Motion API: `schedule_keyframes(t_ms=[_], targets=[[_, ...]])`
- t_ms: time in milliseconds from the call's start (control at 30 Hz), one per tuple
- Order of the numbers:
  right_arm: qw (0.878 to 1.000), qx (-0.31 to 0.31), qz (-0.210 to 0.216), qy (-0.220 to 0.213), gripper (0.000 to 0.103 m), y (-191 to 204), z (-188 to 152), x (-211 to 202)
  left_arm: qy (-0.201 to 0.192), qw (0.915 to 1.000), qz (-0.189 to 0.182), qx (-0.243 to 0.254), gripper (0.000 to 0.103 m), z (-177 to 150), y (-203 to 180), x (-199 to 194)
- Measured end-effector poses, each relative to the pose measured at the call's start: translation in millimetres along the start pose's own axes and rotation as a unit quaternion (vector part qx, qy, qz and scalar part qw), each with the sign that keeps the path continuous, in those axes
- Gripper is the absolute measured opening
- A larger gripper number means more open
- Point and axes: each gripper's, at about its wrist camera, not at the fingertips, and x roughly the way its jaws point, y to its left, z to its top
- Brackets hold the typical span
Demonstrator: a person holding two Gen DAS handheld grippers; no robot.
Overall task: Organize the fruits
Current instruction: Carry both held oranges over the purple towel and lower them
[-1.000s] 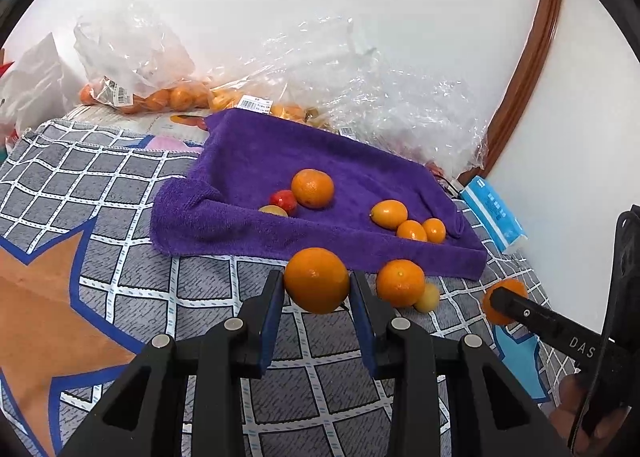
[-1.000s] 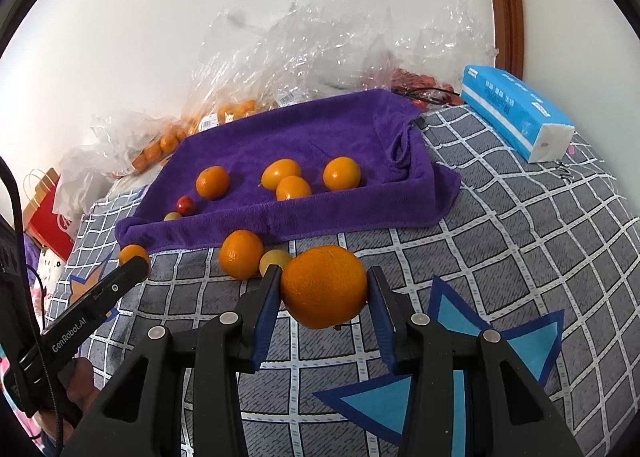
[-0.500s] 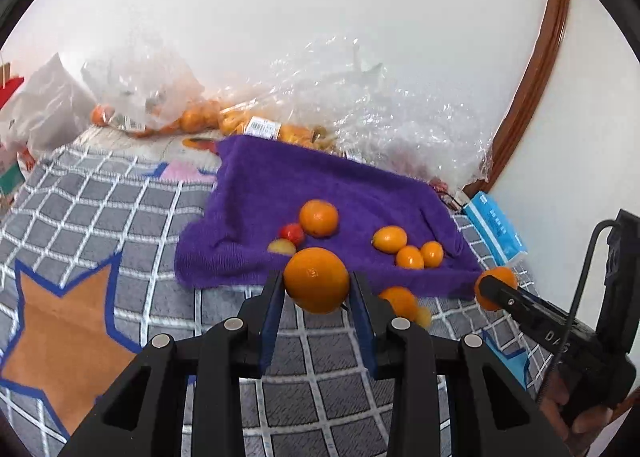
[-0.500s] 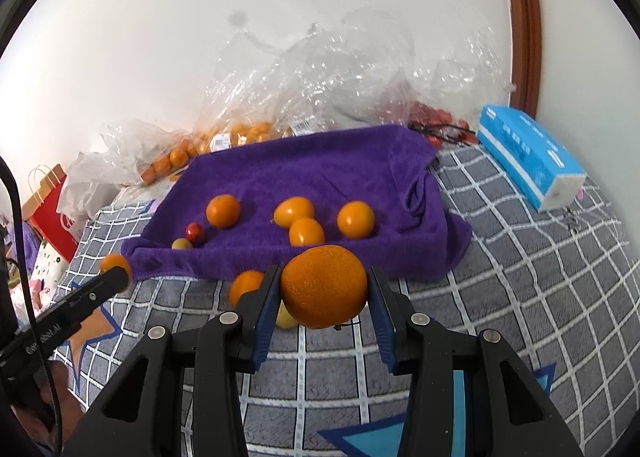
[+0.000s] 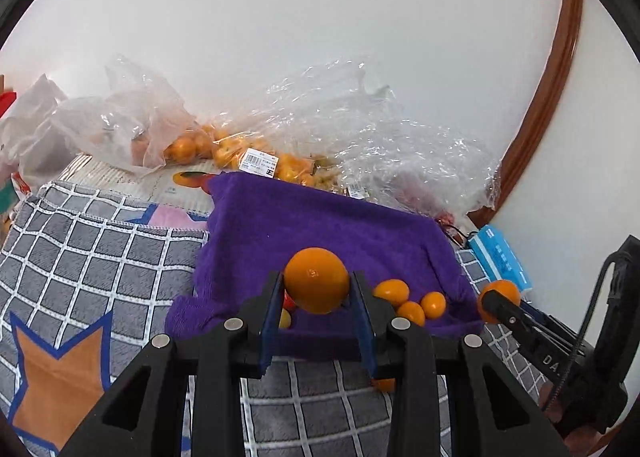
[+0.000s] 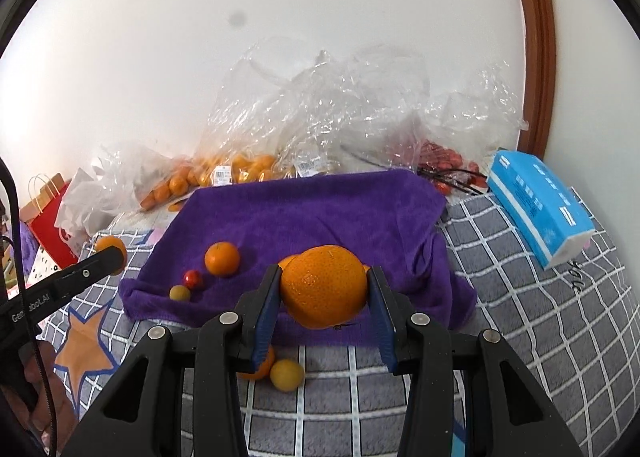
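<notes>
Left wrist view: your left gripper (image 5: 316,291) is clamped on a small orange (image 5: 316,280) above the purple towel (image 5: 320,225). The right gripper (image 6: 323,293) pinches a bigger orange (image 6: 324,285), also over the towel. Both look firm, round and roll-prone, so grip across the middle. The fruit behind each one is partly hidden.

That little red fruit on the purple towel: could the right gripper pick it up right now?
Probably not yet. The right gripper is shut on a big orange, so its jaws are full. The red fruit itself lies uncovered on the purple towel.
</notes>
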Motion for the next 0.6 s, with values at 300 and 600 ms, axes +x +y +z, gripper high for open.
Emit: schedule_keyframes(t_ms=[300, 600], targets=[[1.000, -0.008, -0.007, -0.007, 0.043, -1, 15, 12, 0.000, 0.9998, 0.019, -0.005, 0.032, 16, 16, 13], [1.000, -0.010, -0.013, -0.009, 0.043, -10, 26, 24, 0.028, 0.9988, 0.016, -0.036, 0.032, 21, 32, 33]])
